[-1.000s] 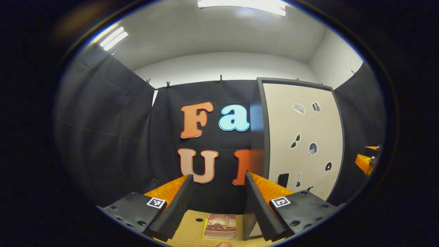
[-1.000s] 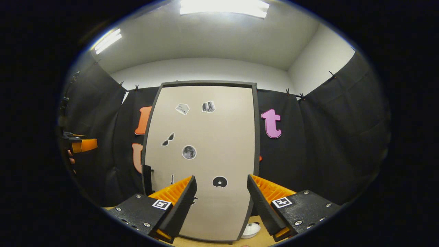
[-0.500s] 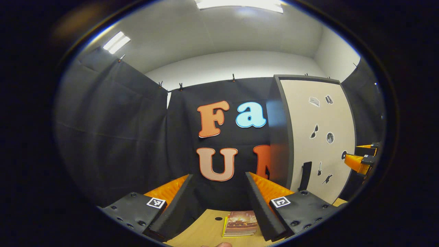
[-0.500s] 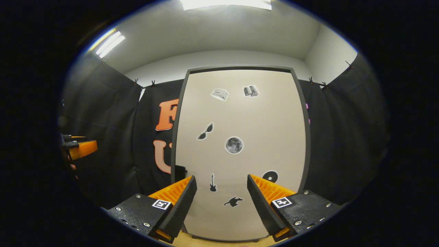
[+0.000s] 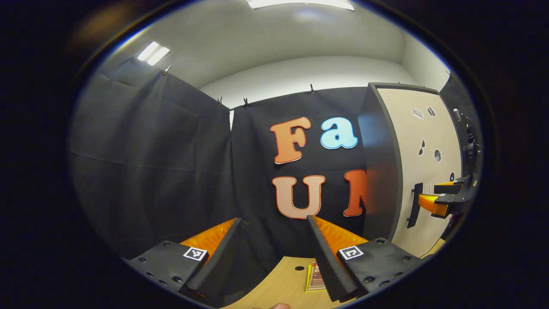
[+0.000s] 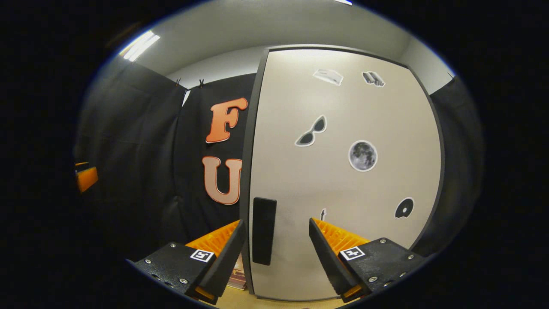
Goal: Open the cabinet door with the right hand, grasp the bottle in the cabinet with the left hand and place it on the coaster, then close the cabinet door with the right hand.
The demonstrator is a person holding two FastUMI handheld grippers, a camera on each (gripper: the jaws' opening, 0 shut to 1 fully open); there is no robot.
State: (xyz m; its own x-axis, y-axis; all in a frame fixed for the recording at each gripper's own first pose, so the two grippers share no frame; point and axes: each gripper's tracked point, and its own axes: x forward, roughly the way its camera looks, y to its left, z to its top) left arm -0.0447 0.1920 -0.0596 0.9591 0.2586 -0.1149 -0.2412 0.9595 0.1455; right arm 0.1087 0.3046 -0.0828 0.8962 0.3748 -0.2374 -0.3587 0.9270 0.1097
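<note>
The right gripper (image 6: 276,249), jaws wide and empty, has been brought close to the closed cabinet door (image 6: 343,189), its handle (image 6: 263,236) now between the fingers. The left gripper (image 5: 274,251) is held wide over the bench (image 5: 283,283). Bottle unseen, judged inside.

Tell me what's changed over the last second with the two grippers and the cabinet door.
The right gripper has closed in on the cabinet door, which looms larger, and now lines up on the black handle between its open fingers, not yet gripping. The left gripper has swung left, so the door sits at its view's right edge. The door stays shut; both grippers stay open and empty.
</note>
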